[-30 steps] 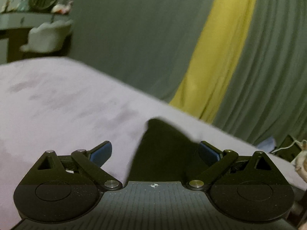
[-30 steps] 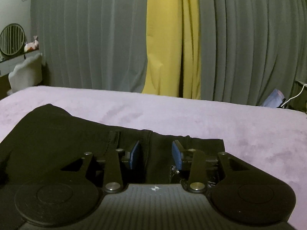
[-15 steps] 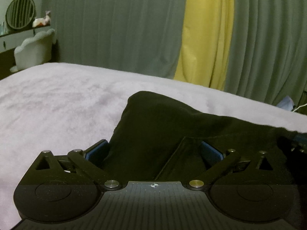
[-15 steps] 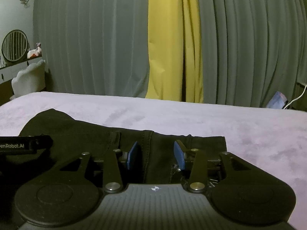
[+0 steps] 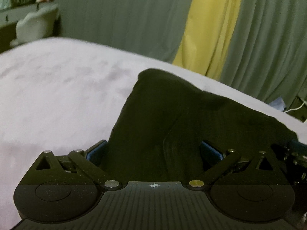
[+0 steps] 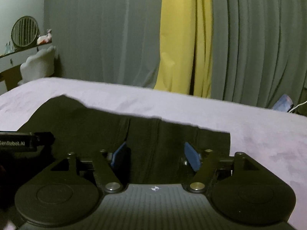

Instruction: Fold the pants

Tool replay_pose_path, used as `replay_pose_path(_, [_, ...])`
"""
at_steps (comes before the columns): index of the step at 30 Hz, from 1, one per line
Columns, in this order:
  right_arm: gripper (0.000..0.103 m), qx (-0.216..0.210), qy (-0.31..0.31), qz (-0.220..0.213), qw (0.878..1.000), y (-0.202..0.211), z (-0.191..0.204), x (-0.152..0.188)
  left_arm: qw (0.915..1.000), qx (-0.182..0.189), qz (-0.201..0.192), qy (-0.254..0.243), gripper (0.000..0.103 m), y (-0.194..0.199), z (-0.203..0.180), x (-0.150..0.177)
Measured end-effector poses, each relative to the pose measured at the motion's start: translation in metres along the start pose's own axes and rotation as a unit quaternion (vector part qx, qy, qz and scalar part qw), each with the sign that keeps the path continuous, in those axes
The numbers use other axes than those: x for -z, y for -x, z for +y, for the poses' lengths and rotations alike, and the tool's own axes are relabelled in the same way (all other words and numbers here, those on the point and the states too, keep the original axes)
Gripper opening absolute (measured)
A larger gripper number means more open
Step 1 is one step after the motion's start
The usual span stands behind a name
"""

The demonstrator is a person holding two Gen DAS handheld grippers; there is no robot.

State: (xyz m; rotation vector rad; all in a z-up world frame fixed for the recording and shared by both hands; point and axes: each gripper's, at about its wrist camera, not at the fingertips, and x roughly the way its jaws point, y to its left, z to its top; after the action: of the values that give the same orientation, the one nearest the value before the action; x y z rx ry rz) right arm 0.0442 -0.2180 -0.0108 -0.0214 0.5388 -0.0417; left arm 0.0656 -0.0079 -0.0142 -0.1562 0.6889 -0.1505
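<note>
Black pants lie on a lilac bed cover. In the left wrist view my left gripper is open, its blue pads wide apart with the dark fabric between and beyond them. In the right wrist view the pants spread across the lower left, and my right gripper is open over the waistband area with cloth between its blue pads. The left gripper's body shows at the left edge of the right wrist view. The right gripper's tip shows at the right edge of the left wrist view.
Grey-green curtains with a yellow strip hang behind the bed. A white chair and a shelf with a round fan stand at far left. A cable and blue item lie at far right.
Both grippers have pushed forward over the pants, and the right one has opened wider. The left view has tilted, and the fabric now bulges higher between its fingers.
</note>
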Motion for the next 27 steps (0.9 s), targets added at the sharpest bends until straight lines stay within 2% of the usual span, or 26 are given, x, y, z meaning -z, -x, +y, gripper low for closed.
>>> replay_pose_path(1, [0.069,0.003,0.013,0.007,1.000,0.006,0.003,-0.001,1.0000,0.003,0.004,0.003,0.103,0.005,0.001,0.000])
replay_pose_path(2, [0.079,0.006,0.017,0.016,1.000,0.012,0.005,-0.003,0.9999,0.007,0.005,0.007,0.103,0.010,0.002,-0.002])
replay_pose_path(5, [0.083,-0.030,-0.022,0.045,0.998,0.029,-0.004,-0.009,0.9994,0.025,0.014,0.020,0.103,0.026,0.008,-0.003])
replay_pose_path(7, [0.089,-0.034,-0.055,0.078,0.995,0.037,-0.013,-0.014,0.9992,0.022,0.028,0.017,0.103,0.029,0.009,0.000])
replay_pose_path(10, [0.090,-0.016,-0.077,0.123,0.989,0.047,-0.024,-0.014,0.9981,-0.002,0.062,-0.005,0.103,0.021,0.005,0.009])
replay_pose_path(13, [0.098,0.006,-0.062,0.215,0.975,0.041,-0.028,0.004,0.9976,-0.014,0.066,-0.018,0.103,0.017,-0.001,0.010])
replay_pose_path(14, [0.098,0.003,-0.076,0.228,0.971,0.041,-0.033,0.009,0.9976,-0.015,0.065,-0.017,0.103,0.017,-0.001,0.011])
replay_pose_path(17, [0.098,-0.004,-0.149,0.238,0.960,0.040,-0.058,0.009,0.9978,-0.008,0.066,-0.012,0.103,0.018,0.003,0.011])
replay_pose_path(20, [0.098,-0.032,-0.225,0.241,0.944,0.035,-0.081,0.011,0.9976,-0.003,0.069,-0.006,0.103,0.018,0.006,0.009])
replay_pose_path(24, [0.099,-0.030,-0.280,0.231,0.931,0.026,-0.102,0.018,0.9973,0.003,0.073,0.005,0.103,0.017,0.008,0.008])
replay_pose_path(26, [0.099,-0.051,-0.308,0.240,0.919,0.013,-0.111,0.020,0.9969,0.010,0.077,0.018,0.103,0.015,0.013,0.007])
replay_pose_path(27, [0.099,-0.055,-0.319,0.232,0.917,0.010,-0.114,0.020,0.9963,0.016,0.080,0.027,0.103,0.013,0.016,0.006])
